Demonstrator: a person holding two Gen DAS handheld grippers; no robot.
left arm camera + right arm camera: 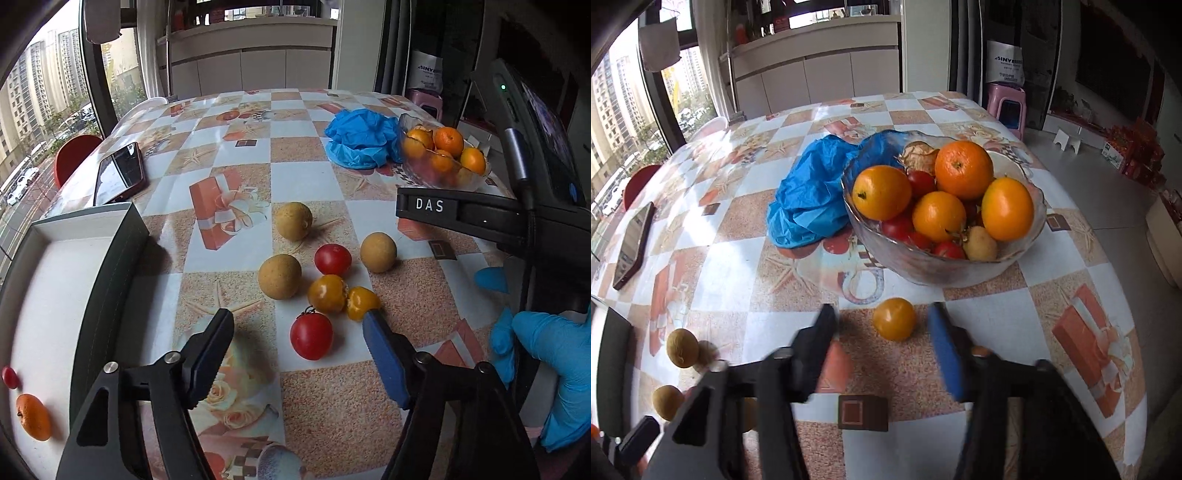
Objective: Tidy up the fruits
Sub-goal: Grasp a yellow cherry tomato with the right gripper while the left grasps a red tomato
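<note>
– Well, how do the jaws stand?
– Both pairs are apart and empty. The left gripper (297, 321) straddles a red tomato (311, 335) on the worktop (303, 181). The right gripper (882, 314) faces a yellow tomato (894, 318) just beyond its tips, probably lined up for a pick.
– And the loose fruit?
– It sits between the white box (74, 229), which holds an orange (33, 417), and the glass bowl (923, 269).
– Any obstacles?
– Brown fruits (279, 276) crowd close. A blue bag (809, 199) touches the bowl.

oranges (938, 192) in bowl (923, 269), phone (633, 245) left
</note>
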